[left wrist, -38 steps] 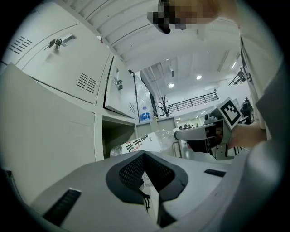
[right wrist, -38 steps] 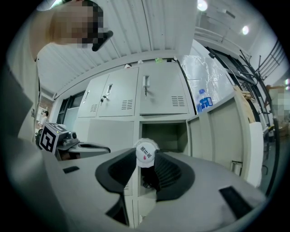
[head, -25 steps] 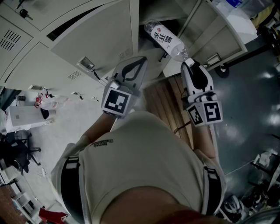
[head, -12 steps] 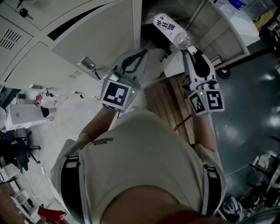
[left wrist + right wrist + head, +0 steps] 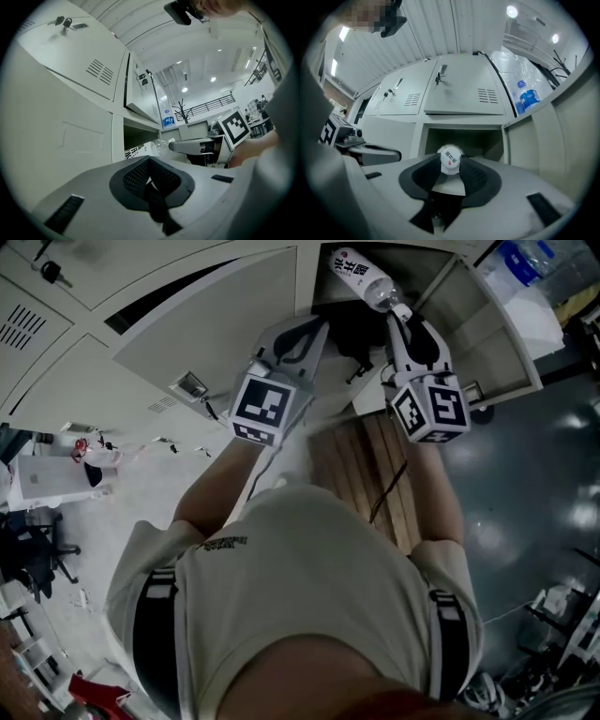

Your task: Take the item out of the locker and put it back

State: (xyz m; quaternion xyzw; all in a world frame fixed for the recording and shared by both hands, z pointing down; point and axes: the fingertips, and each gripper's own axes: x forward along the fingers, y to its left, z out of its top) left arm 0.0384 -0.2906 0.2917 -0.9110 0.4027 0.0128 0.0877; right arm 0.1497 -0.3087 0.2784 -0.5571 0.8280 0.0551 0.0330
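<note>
Bottle [image 5: 361, 277]: neck clamped, body lying at the mouth of the open locker compartment [image 5: 487, 140].
Right gripper [image 5: 401, 315]: closed on the Bottle neck, just outside the front edge.
Left gripper [image 5: 319, 326]: jaws together, empty, beside the compartment's left edge.
Door [image 5: 492, 334]: swung wide on the right.

- Bottle [image 5: 361, 277]: showing clear, its white label carrying black characters; cap [image 5: 451, 158] showing white with a red mark.
- Locker [image 5: 216, 324]: showing pale grey.
- Left gripper [image 5: 314, 326], right gripper [image 5: 398, 313]: showing light grey shells, black meshed pads and black-and-white square markers.
</note>
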